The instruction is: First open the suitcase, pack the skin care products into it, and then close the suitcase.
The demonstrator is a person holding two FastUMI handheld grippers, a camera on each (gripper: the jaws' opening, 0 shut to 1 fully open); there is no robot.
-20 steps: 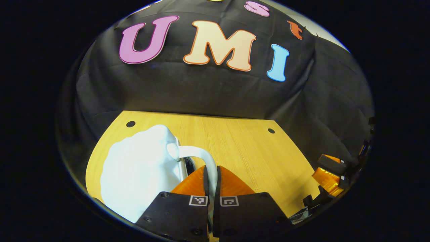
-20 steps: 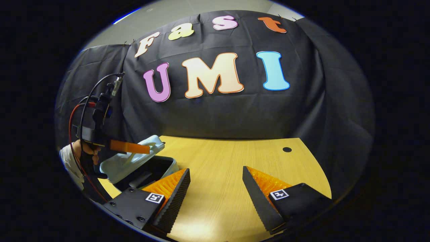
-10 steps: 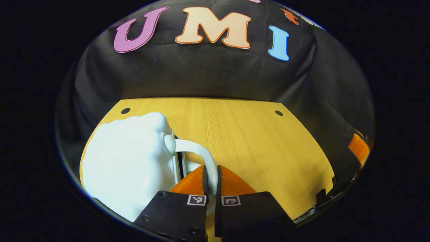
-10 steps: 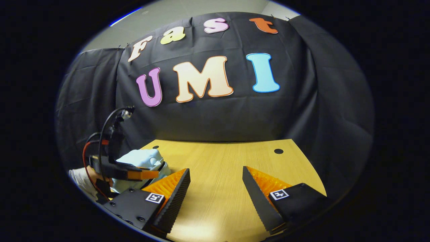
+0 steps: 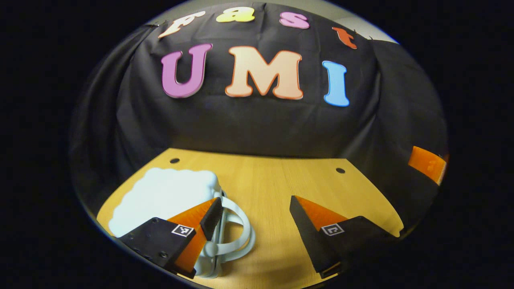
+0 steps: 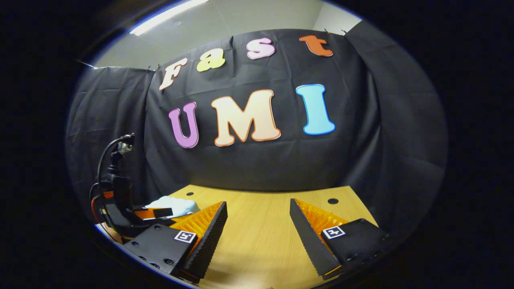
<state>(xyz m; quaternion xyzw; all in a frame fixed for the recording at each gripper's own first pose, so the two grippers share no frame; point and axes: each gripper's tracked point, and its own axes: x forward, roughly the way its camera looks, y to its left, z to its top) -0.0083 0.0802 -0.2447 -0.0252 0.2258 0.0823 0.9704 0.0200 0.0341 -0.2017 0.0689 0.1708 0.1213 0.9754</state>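
The pale suitcase (image 5: 164,194) lies closed and flat on the wooden table (image 5: 281,176), at the left of the left gripper view. Its looped handle (image 5: 241,237) rests on the table beside my left gripper's left-hand finger. My left gripper (image 5: 255,200) is open, with bare table between its fingers. In the right gripper view my right gripper (image 6: 258,208) is open above the table and holds nothing. Far to its left a corner of the suitcase (image 6: 178,204) shows behind the left gripper (image 6: 154,212).
Two round cable holes (image 5: 340,170) sit near the table's far edge, against the black cloth wall. One finger of the right gripper (image 5: 427,163) shows at the far right of the left gripper view. Cables (image 6: 106,160) rise from the left gripper's body.
The left gripper lowered the suitcase lid by its handle until it closed, then let go of the handle and opened. The right gripper stayed open while its view tilted upward.
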